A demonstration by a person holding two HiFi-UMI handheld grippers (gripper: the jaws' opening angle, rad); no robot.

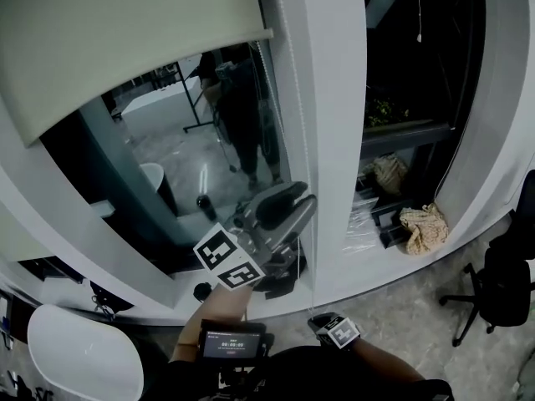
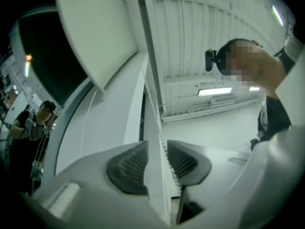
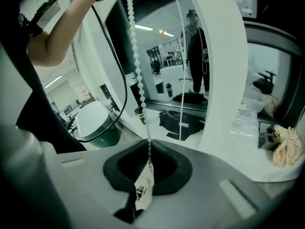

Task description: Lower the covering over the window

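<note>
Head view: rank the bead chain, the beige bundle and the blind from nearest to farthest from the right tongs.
1. Bead chain: clamped in the right tongs, running straight up from them.
2. Beige bundle: low down, off to the right.
3. Blind: top left, highest up and farthest.

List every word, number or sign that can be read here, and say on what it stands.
No text can be read with certainty.
Screen at the person's chest: small print, too small to read.
Tag at the end of the chain: dark print, blurred.
Marker cube: black squares only, no letters.
</note>
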